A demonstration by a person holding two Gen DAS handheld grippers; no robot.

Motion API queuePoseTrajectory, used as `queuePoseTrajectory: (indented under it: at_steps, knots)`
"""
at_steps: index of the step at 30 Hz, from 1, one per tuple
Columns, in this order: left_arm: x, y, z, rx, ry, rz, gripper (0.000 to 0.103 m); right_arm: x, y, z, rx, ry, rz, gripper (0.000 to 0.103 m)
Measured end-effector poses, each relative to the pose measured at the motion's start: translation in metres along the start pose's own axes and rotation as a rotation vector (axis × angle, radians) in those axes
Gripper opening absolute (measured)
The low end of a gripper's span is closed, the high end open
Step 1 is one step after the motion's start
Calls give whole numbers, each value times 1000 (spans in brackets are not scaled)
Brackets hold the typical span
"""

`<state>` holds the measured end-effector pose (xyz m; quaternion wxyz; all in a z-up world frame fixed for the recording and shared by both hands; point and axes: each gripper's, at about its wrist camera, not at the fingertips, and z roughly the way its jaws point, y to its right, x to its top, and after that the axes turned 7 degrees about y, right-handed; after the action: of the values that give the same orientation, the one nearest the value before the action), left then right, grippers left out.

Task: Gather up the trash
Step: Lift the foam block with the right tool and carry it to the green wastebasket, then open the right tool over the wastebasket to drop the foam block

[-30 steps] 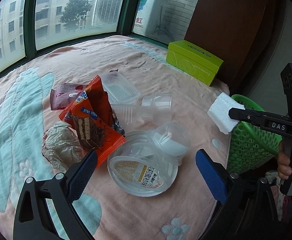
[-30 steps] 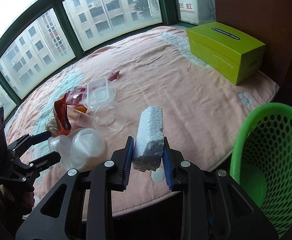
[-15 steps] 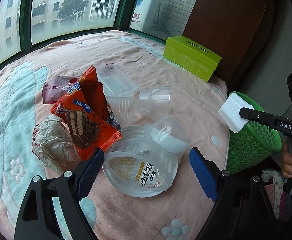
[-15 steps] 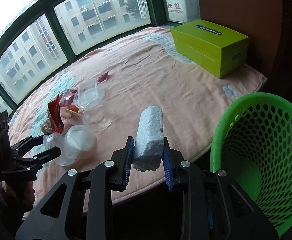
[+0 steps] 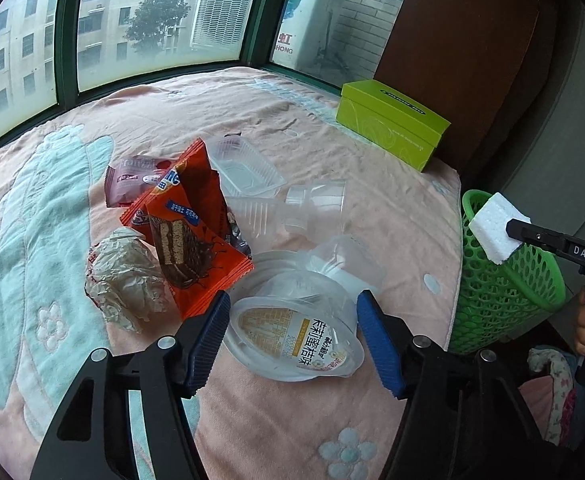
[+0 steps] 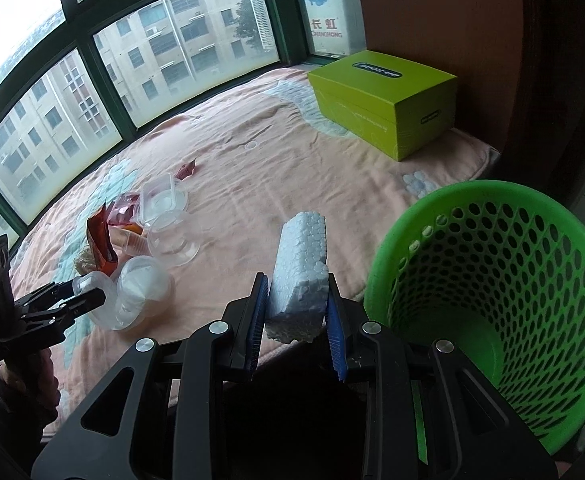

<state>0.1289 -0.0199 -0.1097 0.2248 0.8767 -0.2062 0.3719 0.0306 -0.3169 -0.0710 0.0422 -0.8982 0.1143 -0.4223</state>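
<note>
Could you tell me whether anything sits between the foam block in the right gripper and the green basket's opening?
Nothing visible does. The right gripper holds the foam block just beside the green basket, whose mouth is open and unobstructed.

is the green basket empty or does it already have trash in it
Empty as far as shown: the right wrist view looks into the green basket and shows bare mesh wall and floor.

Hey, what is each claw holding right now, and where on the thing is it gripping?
The right claw pinches the white foam block across its near end. The left claw is closing around the clear labelled plastic container, its pads not yet pressing on it.
</note>
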Motion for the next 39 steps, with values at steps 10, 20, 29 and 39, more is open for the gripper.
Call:
queuePoseTrajectory:
  at_steps: [10, 20, 29, 39]
  knots:
    - [28, 28, -40, -23, 87, 4, 63, -3, 36, -26, -85, 50, 36, 28]
    - [64, 99, -30, -136, 97, 50, 63, -17, 82, -50, -154, 61, 104, 29]
    - [81, 176, 1, -226, 67, 129, 63, -26, 113, -69, -183, 89, 154, 48]
    - [89, 244, 37, -285, 7, 210, 63, -30, 137, -102, -245, 157, 169, 67]
